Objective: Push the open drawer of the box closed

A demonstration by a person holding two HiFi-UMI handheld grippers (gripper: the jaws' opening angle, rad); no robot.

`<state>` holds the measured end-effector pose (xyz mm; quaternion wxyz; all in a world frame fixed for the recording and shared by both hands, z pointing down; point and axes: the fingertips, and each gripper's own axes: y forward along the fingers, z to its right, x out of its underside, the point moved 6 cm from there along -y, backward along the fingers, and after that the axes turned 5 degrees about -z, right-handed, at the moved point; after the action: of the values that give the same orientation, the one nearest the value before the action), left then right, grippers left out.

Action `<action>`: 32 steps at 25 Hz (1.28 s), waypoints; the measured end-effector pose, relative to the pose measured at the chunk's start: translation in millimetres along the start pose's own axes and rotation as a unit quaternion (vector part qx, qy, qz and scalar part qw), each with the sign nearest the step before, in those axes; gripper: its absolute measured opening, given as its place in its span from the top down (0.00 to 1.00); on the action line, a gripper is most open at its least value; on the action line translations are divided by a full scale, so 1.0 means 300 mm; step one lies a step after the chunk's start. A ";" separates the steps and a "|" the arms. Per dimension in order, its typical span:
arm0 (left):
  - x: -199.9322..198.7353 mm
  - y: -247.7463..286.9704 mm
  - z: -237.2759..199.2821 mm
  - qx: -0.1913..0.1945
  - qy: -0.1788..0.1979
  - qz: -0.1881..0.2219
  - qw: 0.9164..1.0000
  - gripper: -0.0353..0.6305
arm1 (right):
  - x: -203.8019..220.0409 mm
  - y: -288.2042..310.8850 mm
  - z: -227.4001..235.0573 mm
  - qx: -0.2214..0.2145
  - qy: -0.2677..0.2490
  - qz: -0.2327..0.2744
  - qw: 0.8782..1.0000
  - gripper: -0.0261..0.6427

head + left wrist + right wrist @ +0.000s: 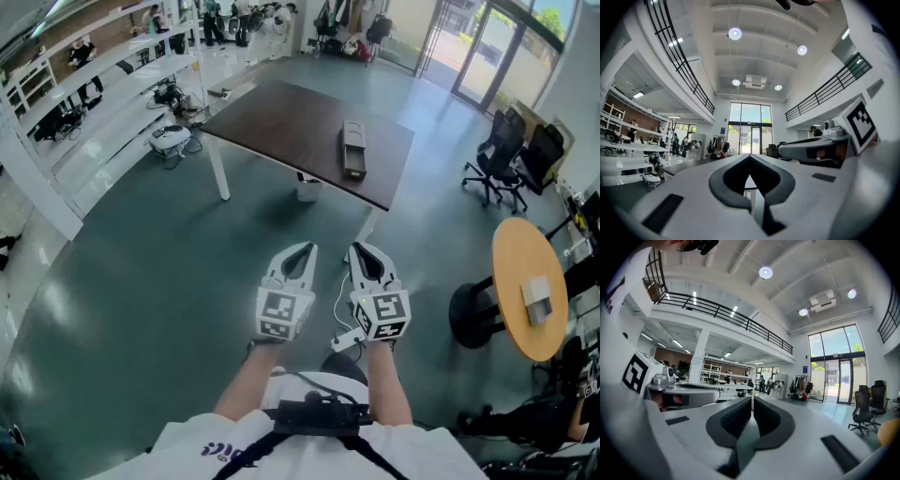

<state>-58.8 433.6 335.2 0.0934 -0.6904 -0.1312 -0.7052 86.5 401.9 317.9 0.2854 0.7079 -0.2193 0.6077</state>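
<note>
A long narrow grey-brown box lies on the dark brown table, well ahead of me. Its drawer appears drawn out at the near end, toward the table's front edge. Both grippers hang side by side over the floor, short of the table and apart from the box. My left gripper is shut with nothing in it, its tips meeting in the left gripper view. My right gripper is also shut and empty, its ribbed pads pressed together. Neither gripper view shows the box.
A round wooden table with a small grey box stands at the right, with black office chairs beyond it. White shelving lines the left side. A white bin sits under the dark table. Glossy grey floor lies between me and the table.
</note>
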 end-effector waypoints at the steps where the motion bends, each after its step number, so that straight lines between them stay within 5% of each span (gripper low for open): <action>1: -0.002 0.021 0.004 -0.004 -0.002 0.003 1.000 0.94 | 0.007 0.006 0.032 0.001 -0.002 -0.002 1.000 0.95; 4: -0.003 0.099 0.018 -0.021 -0.006 0.007 1.000 0.94 | 0.031 0.030 0.152 0.007 0.026 0.002 1.000 0.95; 10: 0.007 0.312 0.136 -0.024 -0.007 -0.016 1.000 0.94 | 0.148 -0.003 0.463 0.052 0.168 -0.005 0.984 0.95; 16: 0.036 0.556 0.313 -0.015 -0.009 -0.031 0.999 0.94 | 0.195 -0.072 0.713 0.078 0.149 0.016 0.986 0.95; 22: 0.172 0.651 0.478 -0.004 0.029 -0.087 0.996 0.94 | 0.249 -0.131 0.843 0.108 0.138 0.071 0.982 0.95; 25: 0.195 0.661 0.482 -0.008 0.030 -0.108 0.994 0.94 | 0.290 -0.106 0.850 0.096 0.155 0.055 0.982 0.95; 32: 0.181 0.841 0.351 -0.030 0.017 -0.082 0.996 0.94 | 0.267 0.058 0.928 0.101 0.124 0.049 0.986 0.95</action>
<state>118.7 230.0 404.8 0.0168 -0.6679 -0.1643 -0.7257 293.2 205.2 371.8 0.2069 0.6406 -0.1543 0.7232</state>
